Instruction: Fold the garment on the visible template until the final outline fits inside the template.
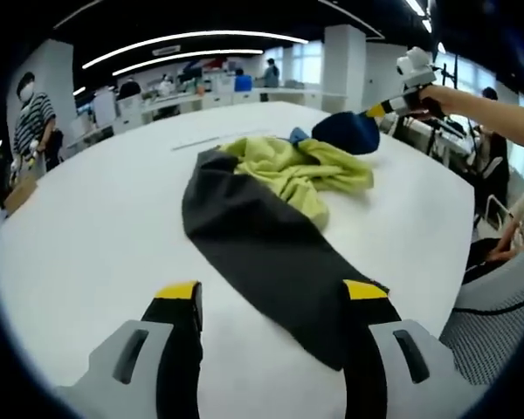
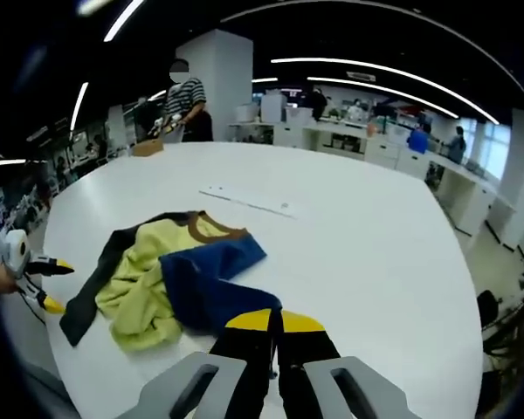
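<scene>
A crumpled garment lies on the white table [image 1: 87, 236], with a dark grey part [image 1: 262, 240], a yellow-green part [image 1: 301, 175] and a blue part [image 1: 345, 131]. My left gripper [image 1: 272, 295] is open at the dark grey end; its right finger overlaps that end's corner. In the right gripper view the garment shows yellow-green [image 2: 144, 279], blue [image 2: 205, 279] and a brown neckline. My right gripper [image 2: 275, 321] has its jaws together on the blue edge. It also appears far off [image 1: 389, 109] at the blue part. The left gripper [image 2: 59, 286] shows open at the table's left edge.
A thin pale strip [image 2: 244, 201] lies on the table beyond the garment. A person in a striped shirt [image 2: 188, 100] stands at the far edge beside a cardboard box [image 2: 148, 147]. A mesh chair [image 1: 498, 319] sits close to the table. Desks and several people fill the background.
</scene>
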Tool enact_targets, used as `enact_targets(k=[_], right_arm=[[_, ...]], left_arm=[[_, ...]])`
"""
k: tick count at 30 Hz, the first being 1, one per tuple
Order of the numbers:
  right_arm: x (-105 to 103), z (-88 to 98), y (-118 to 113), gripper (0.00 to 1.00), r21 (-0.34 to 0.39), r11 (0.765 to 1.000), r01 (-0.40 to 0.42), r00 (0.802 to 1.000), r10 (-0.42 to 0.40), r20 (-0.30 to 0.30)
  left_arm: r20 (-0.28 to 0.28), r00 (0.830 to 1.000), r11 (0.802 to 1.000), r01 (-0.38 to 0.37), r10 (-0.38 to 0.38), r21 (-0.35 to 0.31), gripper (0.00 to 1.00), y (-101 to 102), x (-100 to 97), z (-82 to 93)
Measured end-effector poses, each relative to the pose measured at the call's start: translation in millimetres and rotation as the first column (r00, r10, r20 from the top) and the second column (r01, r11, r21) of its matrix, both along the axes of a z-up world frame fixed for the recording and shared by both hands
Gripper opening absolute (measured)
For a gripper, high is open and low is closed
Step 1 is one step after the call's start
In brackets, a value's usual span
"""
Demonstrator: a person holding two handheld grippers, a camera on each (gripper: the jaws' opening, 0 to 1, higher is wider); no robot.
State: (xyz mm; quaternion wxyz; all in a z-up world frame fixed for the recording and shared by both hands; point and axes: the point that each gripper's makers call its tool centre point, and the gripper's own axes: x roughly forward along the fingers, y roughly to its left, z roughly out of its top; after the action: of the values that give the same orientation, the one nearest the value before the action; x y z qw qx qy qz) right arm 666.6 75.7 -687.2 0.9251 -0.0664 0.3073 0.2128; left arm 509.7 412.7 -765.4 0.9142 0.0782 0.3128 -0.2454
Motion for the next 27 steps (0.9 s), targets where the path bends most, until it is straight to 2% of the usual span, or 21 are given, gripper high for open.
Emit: enact_targets(k=[3, 6, 10, 19, 21, 22, 27], right_arm=[[-1.7, -3.8, -6.5, 0.0, 0.005, 1.0, 0.023, 1.0, -0.023, -0.015], [-3.5, -7.7, -13.3, 0.0, -0.004, 0.999, 0.042, 0.999, -0.042, -0.027], [-6.5, -11.9, -22.3, 0.0, -0.011, 0.998, 0.064, 0.997, -0.064, -0.037], [-11.3, -18.8, -40.4, 0.0, -0.016, 0.994, 0.108, 0.993, -0.109, -0.053], [-12.7, -21.0, -44.7, 0.0, -0.023, 0.993, 0.12, 0.991, -0.121, -0.059], [-13.2, -22.0, -46.7, 0.0, -0.028, 0.992, 0.124, 0.99, -0.126, -0.06], [-18.3, -27.8, -56.0, 0.0, -0.034, 0.988, 0.149, 0.986, -0.152, -0.076]], left_arm=[[-0.025, 1.0, 1.0, 0.005, -0.004, 0.01, 0.56, -3.3, -5.3, -6.2], [-0.043, 0.999, 0.998, 0.03, -0.027, 0.063, 0.51, -5.1, -10.7, -11.3], [-0.068, 0.997, 0.995, 0.033, -0.026, 0.094, 0.47, -4.9, -14.9, -17.9], [-0.084, 0.996, 0.997, 0.016, -0.01, 0.071, 0.38, -7.9, -18.0, -20.4], [-0.089, 0.996, 0.999, -0.027, 0.03, 0.035, 0.36, -8.2, -16.4, -20.1], [-0.087, 0.996, 0.998, -0.033, 0.037, 0.055, 0.34, -4.9, -16.0, -20.5], [-0.091, 0.994, 0.997, -0.064, 0.068, 0.052, 0.3, -3.3, -14.5, -19.3]])
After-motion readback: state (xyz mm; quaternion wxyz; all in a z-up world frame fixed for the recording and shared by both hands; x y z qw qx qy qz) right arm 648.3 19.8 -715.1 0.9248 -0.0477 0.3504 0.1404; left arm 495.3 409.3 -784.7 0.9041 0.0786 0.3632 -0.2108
